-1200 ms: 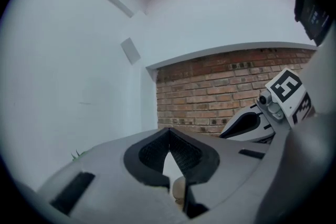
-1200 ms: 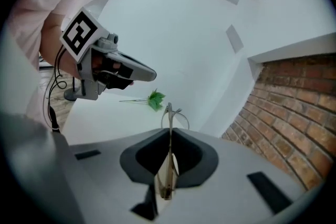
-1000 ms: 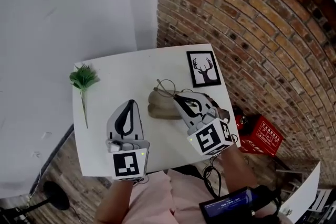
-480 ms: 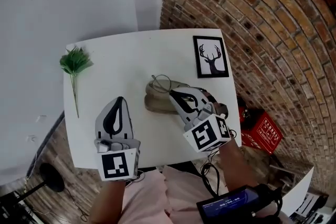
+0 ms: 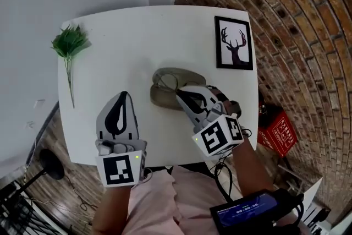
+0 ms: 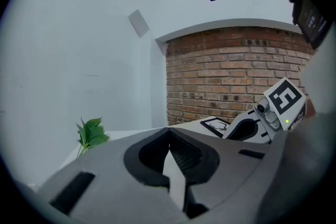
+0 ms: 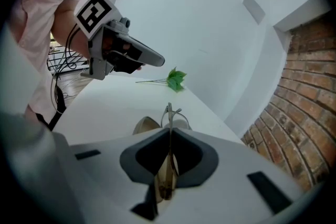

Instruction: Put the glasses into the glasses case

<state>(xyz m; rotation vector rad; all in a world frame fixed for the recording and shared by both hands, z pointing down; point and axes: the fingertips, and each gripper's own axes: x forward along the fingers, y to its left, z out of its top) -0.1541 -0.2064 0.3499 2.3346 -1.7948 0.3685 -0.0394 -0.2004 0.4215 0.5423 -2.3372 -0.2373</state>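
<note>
The right gripper [image 7: 169, 132] has its jaws clamped on the thin-framed glasses [image 7: 169, 112], holding them over the tan glasses case [image 5: 163, 97] on the white table [image 5: 110, 63], while the left gripper [image 6: 169, 131], jaws together and empty, hovers left of the case, a green sprig [image 5: 69, 44] farther out

text: none legible | red box [image 5: 279, 130]: print too small | dark device screen [image 5: 246, 212]: digits blurred

You're in a pink top [image 5: 165, 203]. Your left gripper [image 5: 125, 94] and right gripper [image 5: 179, 91] are grey and black-lined, with black-and-white marker cubes [image 5: 121, 169]. A black cable [image 5: 222, 174] trails beside the right gripper.
</note>
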